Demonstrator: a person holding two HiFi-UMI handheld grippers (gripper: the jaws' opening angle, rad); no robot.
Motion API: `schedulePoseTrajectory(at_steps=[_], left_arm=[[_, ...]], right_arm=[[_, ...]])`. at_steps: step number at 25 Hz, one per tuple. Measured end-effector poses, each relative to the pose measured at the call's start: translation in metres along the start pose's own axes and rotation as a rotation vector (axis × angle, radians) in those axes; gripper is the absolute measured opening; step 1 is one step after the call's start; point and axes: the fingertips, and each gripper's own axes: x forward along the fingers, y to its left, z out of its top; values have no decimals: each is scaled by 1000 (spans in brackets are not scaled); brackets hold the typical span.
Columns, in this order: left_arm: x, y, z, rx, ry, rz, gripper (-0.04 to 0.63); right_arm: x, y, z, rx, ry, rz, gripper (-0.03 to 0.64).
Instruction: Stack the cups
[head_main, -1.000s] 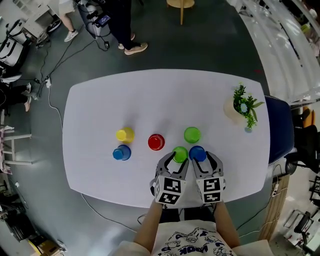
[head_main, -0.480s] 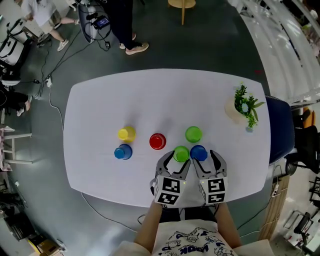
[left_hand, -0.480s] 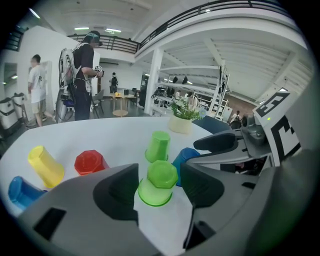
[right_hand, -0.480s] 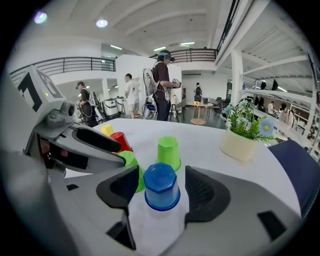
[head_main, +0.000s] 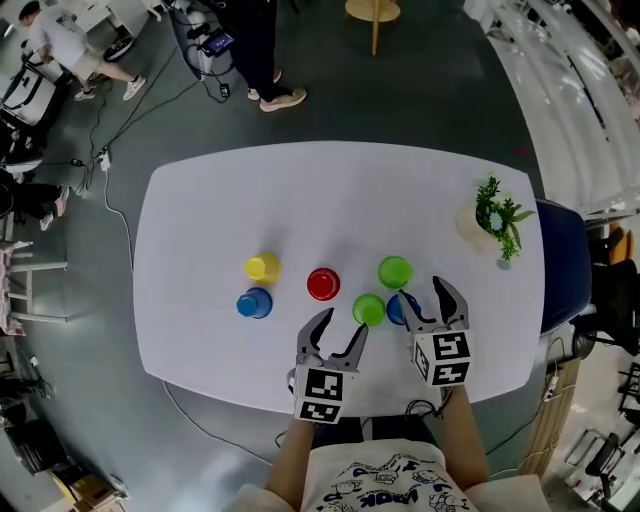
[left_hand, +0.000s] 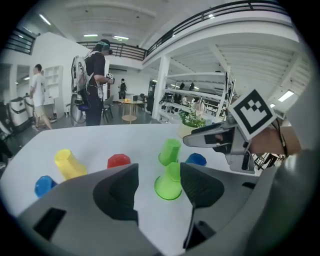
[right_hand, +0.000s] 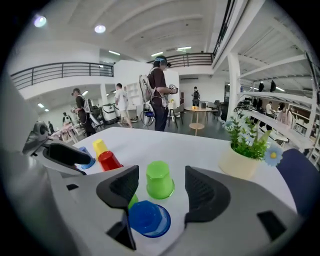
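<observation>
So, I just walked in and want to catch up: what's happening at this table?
A person holds a gripper in each hand over a white table with six upside-down cups, none stacked yet. The left gripper and right gripper have just been opening their jaws and grip nothing. The near green cup stands just ahead of the left one, a blue cup ahead of the right. The far green cup, red cup, yellow cup and second blue cup stand apart.

glossy plastic cups (head_main: 322, 284) stand on a matt table (head_main: 300, 200).
</observation>
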Motion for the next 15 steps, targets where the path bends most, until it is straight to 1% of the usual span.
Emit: schedulePoseTrajectory(at_steps=[6,10,15], left_arm=[[-6,13,-5,-25,-1,32,270],[-9,21,-10,-33,10,42,270],[-14,30,-16,-45,20,52,270]], right_arm=[[36,4,-4,-60,126,67,305],[50,7,-8,-109,177,85,296],[57,10,-10,-111,197,101,241]])
